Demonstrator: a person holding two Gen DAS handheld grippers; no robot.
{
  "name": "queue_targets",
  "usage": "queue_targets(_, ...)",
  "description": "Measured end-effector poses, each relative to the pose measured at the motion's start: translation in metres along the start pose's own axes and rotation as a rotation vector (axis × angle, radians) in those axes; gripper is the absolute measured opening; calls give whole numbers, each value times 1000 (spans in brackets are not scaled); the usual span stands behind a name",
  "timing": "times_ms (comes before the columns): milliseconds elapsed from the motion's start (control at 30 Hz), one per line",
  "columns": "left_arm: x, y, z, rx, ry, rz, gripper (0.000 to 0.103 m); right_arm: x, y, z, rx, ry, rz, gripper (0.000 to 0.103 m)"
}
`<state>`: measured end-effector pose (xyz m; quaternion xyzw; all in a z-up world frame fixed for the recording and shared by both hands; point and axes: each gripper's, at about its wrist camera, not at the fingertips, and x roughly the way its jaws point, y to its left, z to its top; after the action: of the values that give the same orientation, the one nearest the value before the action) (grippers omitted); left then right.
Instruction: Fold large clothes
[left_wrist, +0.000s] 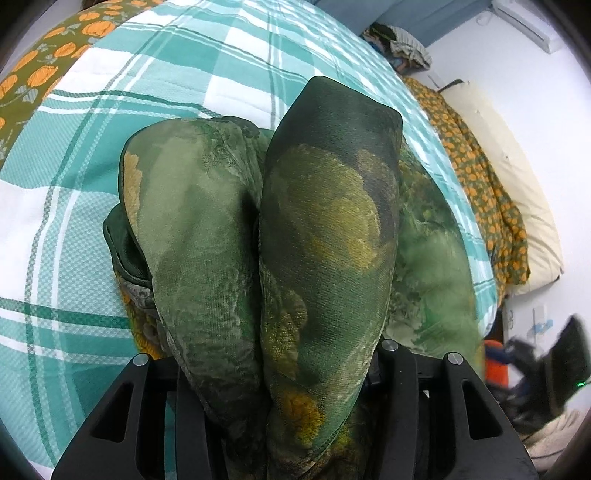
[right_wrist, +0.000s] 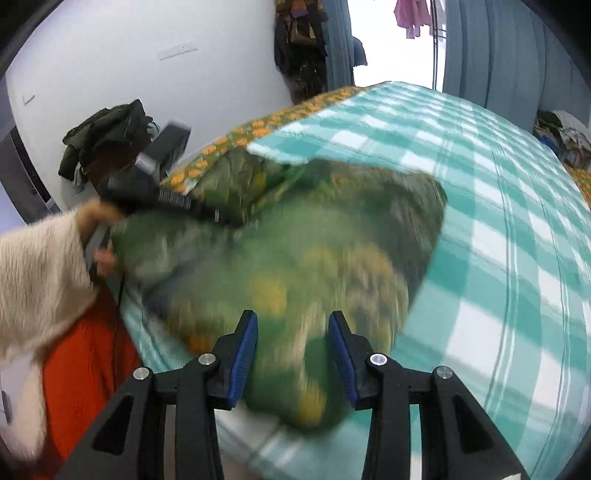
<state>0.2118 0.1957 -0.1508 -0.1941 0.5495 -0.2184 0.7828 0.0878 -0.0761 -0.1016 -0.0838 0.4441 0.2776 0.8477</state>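
A large green garment with yellow floral print (left_wrist: 325, 229) lies on a bed with a teal and white checked cover (left_wrist: 110, 177). In the left wrist view the cloth drapes over both fingers and hides them; my left gripper (left_wrist: 262, 332) is shut on it. In the right wrist view the garment (right_wrist: 295, 251) lies bunched and blurred on the checked cover (right_wrist: 498, 240). My right gripper (right_wrist: 291, 350) is open, its blue pads (right_wrist: 243, 354) apart just above the garment's near edge. The left gripper (right_wrist: 147, 184), held by a hand in a cream sleeve, shows at the left.
An orange-flowered sheet (left_wrist: 491, 206) and a cream pillow (left_wrist: 517, 192) lie along the bed's right side by a white wall. Clothes are piled at the far corner (left_wrist: 402, 44). An orange cloth (right_wrist: 81, 369) hangs at the near left. Dark clothes (right_wrist: 107, 136) sit on furniture by the wall.
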Motion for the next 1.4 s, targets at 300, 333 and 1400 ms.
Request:
queue_targets(300, -3, 1, -3, -10, -11, 16, 50, 51, -16, 5, 39, 70, 22, 41)
queue_targets(333, -4, 0, -3, -12, -11, 18, 50, 46, -16, 8, 39, 77, 20, 41)
queue_targets(1400, -26, 73, -38, -314, -128, -329, 102, 130, 82, 96, -53, 51, 143, 41)
